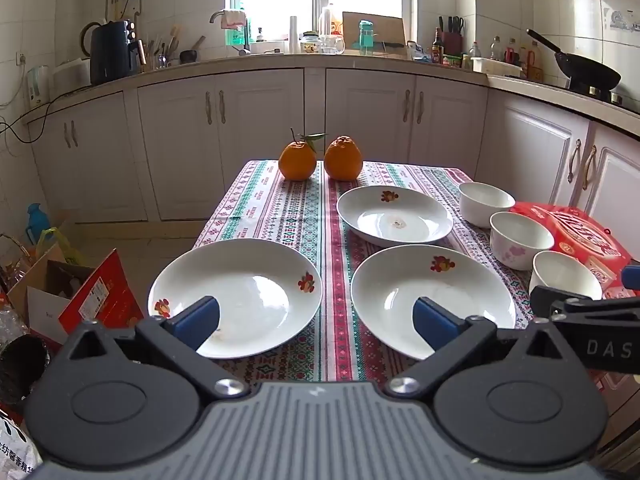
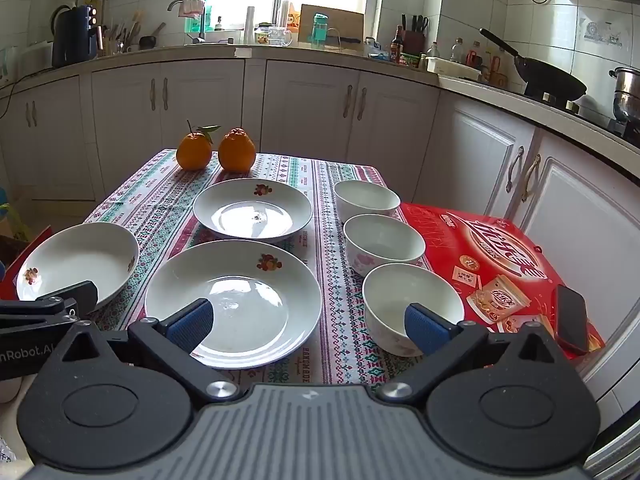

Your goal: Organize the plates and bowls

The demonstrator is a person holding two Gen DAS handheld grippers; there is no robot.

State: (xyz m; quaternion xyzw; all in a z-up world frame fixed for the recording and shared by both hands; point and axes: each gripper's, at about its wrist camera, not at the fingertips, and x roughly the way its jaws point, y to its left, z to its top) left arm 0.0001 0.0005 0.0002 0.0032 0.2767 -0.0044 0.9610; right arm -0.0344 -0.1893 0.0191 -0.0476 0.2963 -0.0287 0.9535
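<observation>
Three white plates with fruit prints lie on the patterned tablecloth: a near-left plate (image 1: 240, 292) (image 2: 80, 260), a near-middle plate (image 1: 432, 296) (image 2: 236, 300) and a far plate (image 1: 394, 214) (image 2: 252, 208). Three white bowls stand in a row along the right side: far bowl (image 1: 484, 202) (image 2: 366, 198), middle bowl (image 1: 520, 238) (image 2: 382, 242), near bowl (image 1: 564, 276) (image 2: 408, 304). My left gripper (image 1: 316, 320) hovers open over the near edge between the two near plates. My right gripper (image 2: 308, 322) is open, between the near-middle plate and the near bowl. Both hold nothing.
Two oranges (image 1: 320, 158) (image 2: 216, 154) sit at the table's far edge. A red snack box (image 2: 500, 264) with a dark phone (image 2: 572, 324) on it lies right of the bowls. Cardboard boxes (image 1: 80, 296) stand on the floor at left. Kitchen cabinets (image 1: 256, 136) run behind.
</observation>
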